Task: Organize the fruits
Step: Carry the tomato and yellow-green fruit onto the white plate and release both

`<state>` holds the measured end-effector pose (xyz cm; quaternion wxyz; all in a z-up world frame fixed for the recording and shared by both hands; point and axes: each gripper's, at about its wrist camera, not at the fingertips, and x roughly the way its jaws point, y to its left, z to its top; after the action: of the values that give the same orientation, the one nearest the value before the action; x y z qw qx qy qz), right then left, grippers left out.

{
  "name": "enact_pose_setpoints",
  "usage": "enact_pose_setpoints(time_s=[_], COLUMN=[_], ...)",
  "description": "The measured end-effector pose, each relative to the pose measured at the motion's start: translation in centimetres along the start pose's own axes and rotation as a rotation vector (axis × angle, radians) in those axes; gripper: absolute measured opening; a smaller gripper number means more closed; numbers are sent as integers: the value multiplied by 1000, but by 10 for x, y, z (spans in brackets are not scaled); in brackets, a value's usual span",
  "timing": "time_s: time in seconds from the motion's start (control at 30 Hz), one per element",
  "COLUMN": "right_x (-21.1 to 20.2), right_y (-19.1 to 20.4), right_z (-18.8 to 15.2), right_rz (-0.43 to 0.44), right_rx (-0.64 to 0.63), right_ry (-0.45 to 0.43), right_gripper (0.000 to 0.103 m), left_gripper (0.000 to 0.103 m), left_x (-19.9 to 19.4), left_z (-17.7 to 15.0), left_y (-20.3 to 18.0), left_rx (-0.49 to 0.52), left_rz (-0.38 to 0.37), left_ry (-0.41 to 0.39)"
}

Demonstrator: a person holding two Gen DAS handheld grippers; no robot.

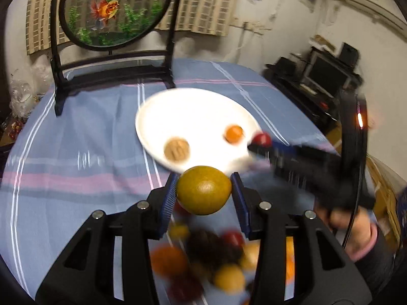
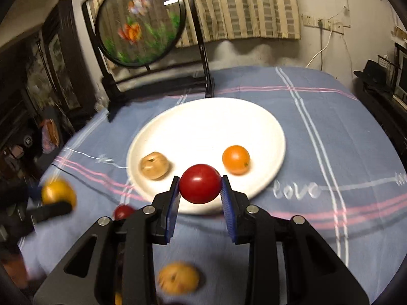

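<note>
The left gripper (image 1: 204,190) clamps a yellow-green citrus fruit (image 1: 204,190) between its blue pads, holding it clear of the blue checked tablecloth (image 1: 76,132). Just beyond its fingertips lies a white plate (image 1: 193,117) with a tan fruit (image 1: 176,150) and a small orange (image 1: 233,134) on it. Below and behind the fingers a blurred pile of fruit (image 1: 203,261) rests on the cloth.

The right gripper (image 2: 200,184) pinches a red tomato (image 2: 200,183) tightly between its narrow-set pads, over the plate's near rim. Beyond its fingertips the tan fruit sits to the left and the orange to the right. A round goldfish screen (image 2: 141,25) stands behind the plate.
</note>
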<state>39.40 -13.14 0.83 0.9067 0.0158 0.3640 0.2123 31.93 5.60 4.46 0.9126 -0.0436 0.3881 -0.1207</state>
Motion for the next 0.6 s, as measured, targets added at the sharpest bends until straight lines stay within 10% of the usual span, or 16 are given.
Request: enact_pose_setpoints(time_s=[0.6], right_x=[54], right_y=[-4], right_z=[6], right_rz=[11], right_rx=[-10], right_ry=[180], right_gripper=[32], left_gripper=[44], left_x=[166], left_z=[76], left_y=[51], left_rx=[-71], left_rz=[213], left_ry=[251])
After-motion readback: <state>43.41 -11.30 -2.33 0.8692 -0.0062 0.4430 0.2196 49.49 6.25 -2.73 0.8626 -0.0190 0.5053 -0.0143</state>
